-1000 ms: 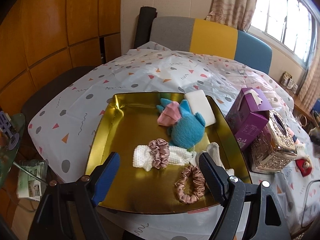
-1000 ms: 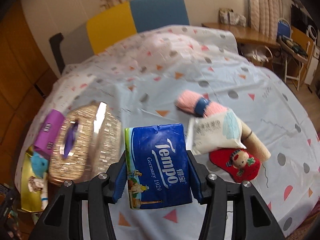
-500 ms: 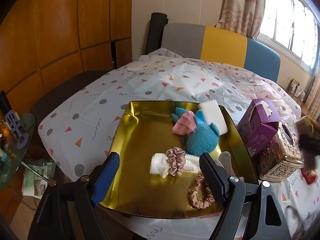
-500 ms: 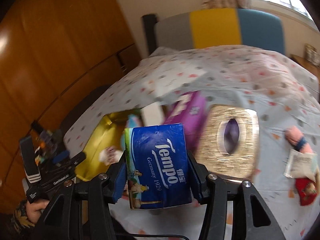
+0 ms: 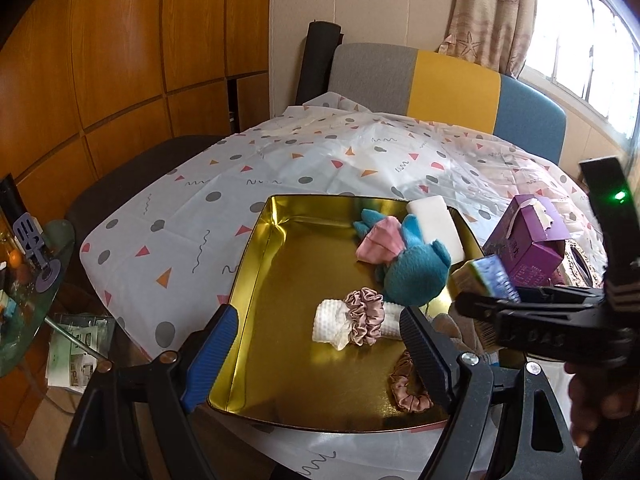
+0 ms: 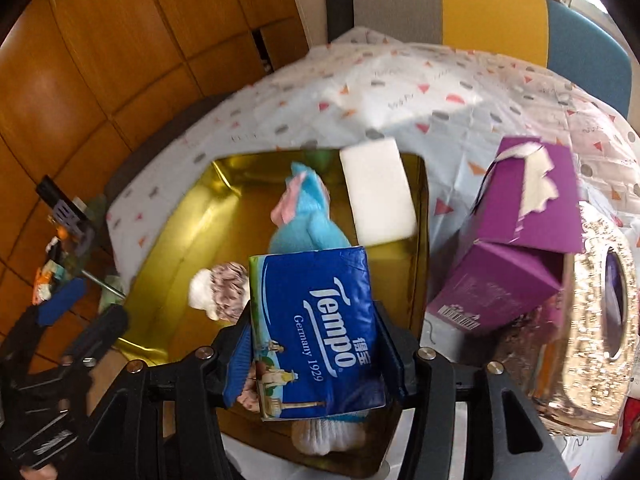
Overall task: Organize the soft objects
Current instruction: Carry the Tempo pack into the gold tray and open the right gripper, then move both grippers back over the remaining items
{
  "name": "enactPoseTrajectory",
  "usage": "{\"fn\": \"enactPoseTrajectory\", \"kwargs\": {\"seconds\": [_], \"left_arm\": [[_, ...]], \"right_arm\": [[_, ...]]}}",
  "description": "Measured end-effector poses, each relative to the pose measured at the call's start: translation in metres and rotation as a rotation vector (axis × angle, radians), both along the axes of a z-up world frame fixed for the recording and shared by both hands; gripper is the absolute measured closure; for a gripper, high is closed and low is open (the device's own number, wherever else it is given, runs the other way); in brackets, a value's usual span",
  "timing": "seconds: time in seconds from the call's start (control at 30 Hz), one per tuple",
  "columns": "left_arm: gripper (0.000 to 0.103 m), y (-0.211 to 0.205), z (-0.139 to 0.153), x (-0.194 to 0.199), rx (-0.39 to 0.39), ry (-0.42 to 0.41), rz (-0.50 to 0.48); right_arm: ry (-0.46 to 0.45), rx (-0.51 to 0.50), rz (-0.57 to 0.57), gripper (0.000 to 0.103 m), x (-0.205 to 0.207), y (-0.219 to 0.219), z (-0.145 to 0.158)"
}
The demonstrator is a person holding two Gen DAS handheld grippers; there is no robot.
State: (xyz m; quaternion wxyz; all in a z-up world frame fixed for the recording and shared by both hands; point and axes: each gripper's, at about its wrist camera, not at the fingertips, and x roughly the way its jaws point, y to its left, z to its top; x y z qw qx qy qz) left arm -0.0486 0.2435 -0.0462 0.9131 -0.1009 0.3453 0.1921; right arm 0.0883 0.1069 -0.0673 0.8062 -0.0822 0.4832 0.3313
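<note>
A white tablecloth [image 5: 280, 168] with grey dots and coloured triangles covers the table. Behind it stands a chair [image 5: 440, 80] with a grey, yellow and blue back. Wooden wall panels [image 5: 120, 60] fill the left. A beige curtain [image 5: 492, 12] hangs beside a bright window [image 5: 580, 40].

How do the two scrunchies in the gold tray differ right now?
The mauve scrunchie is wrapped around the white knit roll mid-tray; the pink satin scrunchie lies loose and flat near the gold tray's front right corner. The mauve one stands on edge and is fully visible; the pink one is partly hidden behind the open left gripper. Both are ruffled fabric loops.
</note>
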Motion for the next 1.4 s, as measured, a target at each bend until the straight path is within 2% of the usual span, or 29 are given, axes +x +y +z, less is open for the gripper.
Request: {"fn": "enactPoseTrajectory", "kwargs": {"seconds": [0.1, 0.13, 0.2, 0.33, 0.57, 0.7, 1.03, 1.23, 1.4], "left_arm": [[0.019, -0.001, -0.001, 0.001, 0.0, 0.003, -0.003], [0.019, -0.001, -0.002, 0.001, -0.001, 0.005, -0.004], [0.019, -0.002, -0.002, 0.001, -0.001, 0.006, -0.004], [0.019, -0.002, -0.001, 0.001, 0.001, 0.004, -0.005], [0.019, -0.008, -0.001, 0.002, 0.009, 0.006, -0.021], [0.019, -0.014, 0.002, 0.002, 0.019, 0.002, -0.037], [0.019, -0.033, 0.006, 0.006, 0.049, 0.008, -0.093], [0.019, -0.045, 0.01, 0.01, 0.071, 0.009, -0.131], [0.019, -0.059, 0.013, 0.014, 0.088, 0.01, -0.17]], "right_arm": [[0.01, -0.003, 0.003, 0.046, 0.002, 0.004, -0.008], [0.007, 0.004, 0.0, 0.041, 0.002, 0.004, -0.008], [-0.003, 0.021, -0.01, 0.037, 0.002, 0.002, -0.006], [-0.04, 0.062, -0.003, 0.037, -0.003, -0.004, 0.006], [-0.191, 0.102, -0.005, 0.037, -0.027, -0.037, 0.039], [-0.271, 0.105, -0.044, 0.037, -0.032, -0.064, 0.057], [-0.368, 0.115, -0.315, 0.037, -0.01, -0.173, 0.087], [-0.39, 0.042, -0.551, 0.037, 0.017, -0.25, 0.083], [-0.382, -0.03, -0.781, 0.037, 0.041, -0.329, 0.065]]}}
